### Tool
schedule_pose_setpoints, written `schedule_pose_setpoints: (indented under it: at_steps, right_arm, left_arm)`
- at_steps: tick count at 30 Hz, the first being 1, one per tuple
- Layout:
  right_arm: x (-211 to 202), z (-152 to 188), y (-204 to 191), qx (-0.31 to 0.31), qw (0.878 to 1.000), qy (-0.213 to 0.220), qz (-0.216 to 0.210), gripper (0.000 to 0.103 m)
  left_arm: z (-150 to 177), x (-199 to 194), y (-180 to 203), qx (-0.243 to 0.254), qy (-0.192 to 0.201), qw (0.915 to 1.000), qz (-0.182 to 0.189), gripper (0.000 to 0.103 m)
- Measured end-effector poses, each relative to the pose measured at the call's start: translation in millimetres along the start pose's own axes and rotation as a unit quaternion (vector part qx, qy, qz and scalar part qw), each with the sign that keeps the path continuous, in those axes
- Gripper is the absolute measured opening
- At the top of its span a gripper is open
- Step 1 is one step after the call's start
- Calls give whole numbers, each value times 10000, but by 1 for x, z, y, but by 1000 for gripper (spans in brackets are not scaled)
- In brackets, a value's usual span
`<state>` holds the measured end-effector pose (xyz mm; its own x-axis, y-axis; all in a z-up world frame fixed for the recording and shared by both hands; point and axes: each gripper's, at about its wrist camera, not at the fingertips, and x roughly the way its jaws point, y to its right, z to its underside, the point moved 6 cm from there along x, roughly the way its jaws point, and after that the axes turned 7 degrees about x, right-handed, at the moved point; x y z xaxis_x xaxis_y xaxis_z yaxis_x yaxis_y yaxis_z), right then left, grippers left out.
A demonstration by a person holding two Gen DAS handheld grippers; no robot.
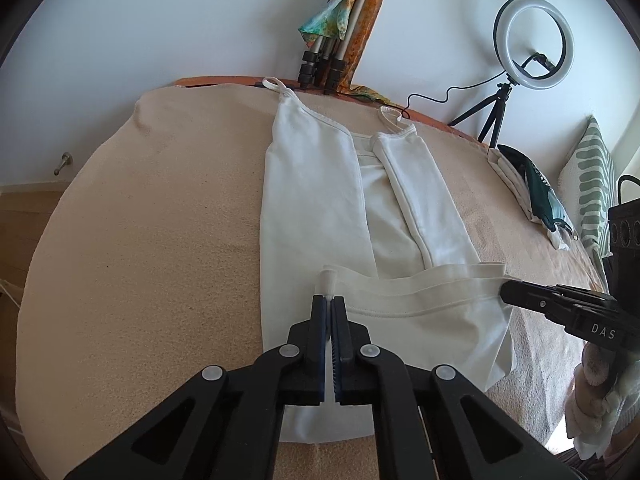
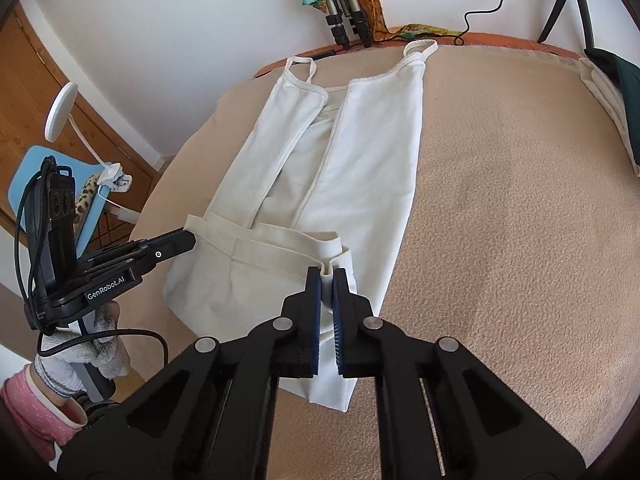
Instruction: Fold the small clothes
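Your white camisole (image 1: pixel 320 184) lies flat on the beige blanket (image 1: pixel 140 220) with its long axis running away from you, straps toward the wall, while your left gripper (image 1: pixel 330 300) and right gripper (image 2: pixel 327 274) each pinch its lifted bottom hem.

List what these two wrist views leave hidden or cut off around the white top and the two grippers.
- Near hem of the white camisole: in both wrist views it runs under the gripper bodies.
- Right gripper: in the left view, only its side shows; its jaws can't be seen there.
- Folded clothes pile: cut off by the right view's edge.
- Layers beneath the raised fold: covered by the cloth itself.
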<state>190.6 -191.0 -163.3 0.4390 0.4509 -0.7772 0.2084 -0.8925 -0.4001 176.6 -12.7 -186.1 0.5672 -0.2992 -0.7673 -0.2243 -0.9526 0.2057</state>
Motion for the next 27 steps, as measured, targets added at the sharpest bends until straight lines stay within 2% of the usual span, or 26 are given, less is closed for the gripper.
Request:
schedule_pose_setpoints:
  at_steps: [4,6,8,10,13,16,18,20,25,27]
  right_arm:
    - [0,-5,8,15,9991,163,399,5]
    - [1,-7,13,67,9986,174,503,6]
    - [-2,-9,16,118,9980,207,585,11]
    - [-10,-10,12,128,9989,259,372,11]
    - [-17,-4,1,-34,9994,298,158,11]
    - [-10,9,-8,-164,9998,93,-107,11]
    - [-1,17,-9,-269,9996,-59,-29,11]
    - [7,22,-4,-323,9991,-145,241,11]
    - [9,18,20,-28,9973,-253,687,11]
    - [1,13,26,91,9974,-178,687,11]
  left_arm:
    - [-1,1,-12,-127,44,9998,-111,0]
    - [0,3,-14,-62,46,9995,-317,0]
    - [1,3,-16,-55,32,9990,-450,2]
    - [-1,-2,-14,-2,103,9989,-461,2]
    - [-8,-14,-11,244,316,9973,-618,13]
    - [-14,-20,-9,226,384,9982,-397,14]
    - [-13,-19,-5,202,341,9991,-167,14]
    - [-11,-14,0,262,263,9992,-136,15]
    - [1,9,-3,241,-188,9992,-251,16]
    - [-1,11,-7,282,-239,9987,-340,16]
